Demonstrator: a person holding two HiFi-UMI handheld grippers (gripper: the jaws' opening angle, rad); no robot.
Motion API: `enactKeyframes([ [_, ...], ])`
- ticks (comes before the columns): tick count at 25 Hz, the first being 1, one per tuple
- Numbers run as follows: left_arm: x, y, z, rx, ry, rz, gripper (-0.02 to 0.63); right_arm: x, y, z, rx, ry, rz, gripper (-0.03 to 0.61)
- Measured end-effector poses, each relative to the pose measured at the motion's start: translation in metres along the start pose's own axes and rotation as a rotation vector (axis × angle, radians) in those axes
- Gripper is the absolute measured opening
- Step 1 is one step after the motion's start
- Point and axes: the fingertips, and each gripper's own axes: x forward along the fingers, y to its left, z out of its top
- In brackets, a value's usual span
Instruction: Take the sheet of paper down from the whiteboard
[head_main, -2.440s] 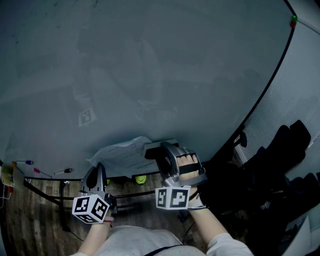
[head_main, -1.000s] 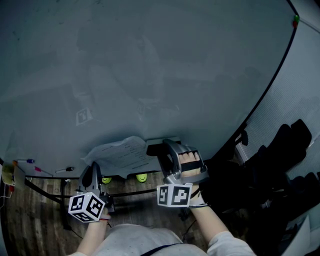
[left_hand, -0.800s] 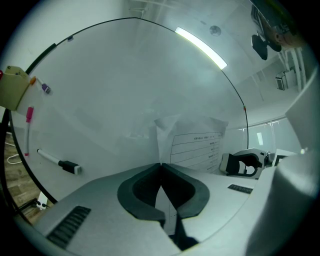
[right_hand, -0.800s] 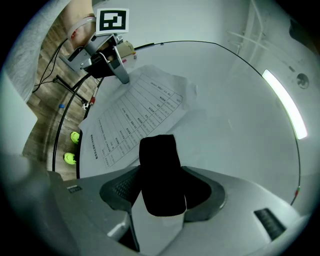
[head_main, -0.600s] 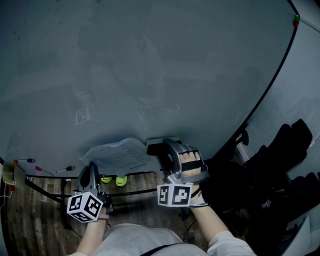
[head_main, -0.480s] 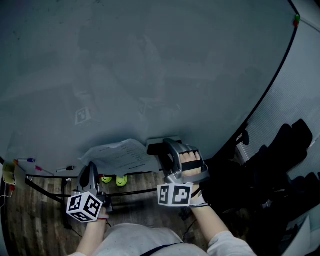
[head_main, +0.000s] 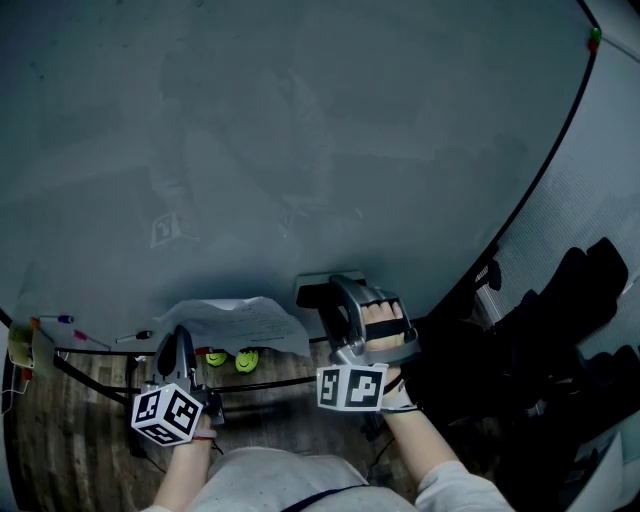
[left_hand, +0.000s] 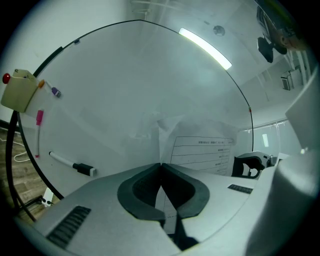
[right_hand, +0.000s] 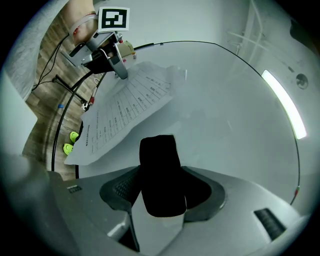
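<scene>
The whiteboard (head_main: 300, 130) fills the head view. A printed sheet of paper (head_main: 235, 322) hangs free of the board near its lower edge. My left gripper (head_main: 180, 338) is shut on the sheet's left edge, and the paper (left_hand: 200, 150) runs between the closed jaws (left_hand: 161, 167). In the right gripper view the sheet (right_hand: 125, 110) stretches from the left gripper (right_hand: 120, 75) toward me. My right gripper (head_main: 322, 296) sits just right of the sheet, its jaws closed on a black block with a white base (right_hand: 159, 175), close to the board.
Markers (head_main: 135, 337) and a yellow box (head_main: 18, 345) stick to the board's lower left; they also show as the marker (left_hand: 70, 162) and box (left_hand: 19, 90). Yellow-green stand feet (head_main: 230, 360) rest on the wooden floor. Dark bulky things (head_main: 560, 330) crowd the right. A green magnet (head_main: 592, 38) sits at top right.
The sheet has sunk and lies flatter, away from the board. My left gripper has drifted slightly left and down with it. The right gripper has stayed put.
</scene>
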Motion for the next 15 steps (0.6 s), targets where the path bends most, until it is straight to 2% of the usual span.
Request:
enactKeyframes([
  [15, 0.0025, -0.0030, -0.0029, -0.006, 0.009, -0.008, 0.015, -0.0022, 0.0032, 0.0006, -0.009, -0.024, -0.012, 0.252],
])
